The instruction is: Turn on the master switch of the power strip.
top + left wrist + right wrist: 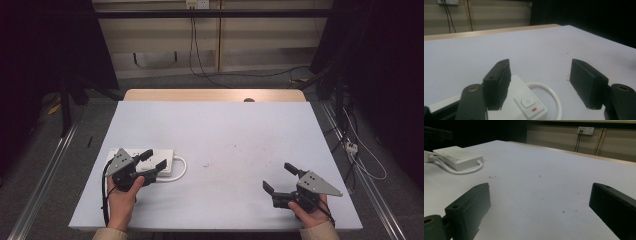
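A white power strip (160, 159) with a looped white cable (182, 170) lies at the table's left front. Its switch end (530, 105) with a power button and a red light sits just below my left gripper (153, 159). That gripper hovers over the strip, jaws wide apart and empty (540, 82). My right gripper (280, 177) rests near the right front of the table, open with nothing between its jaws (540, 207). From the right gripper view the strip (457, 157) lies far off to the left.
The pale table top (225, 140) has a wooden strip along its far edge (215, 95). A few dark specks (206, 165) mark the middle. Cables and a wall socket (196, 4) sit beyond the table; metal rails run along both sides.
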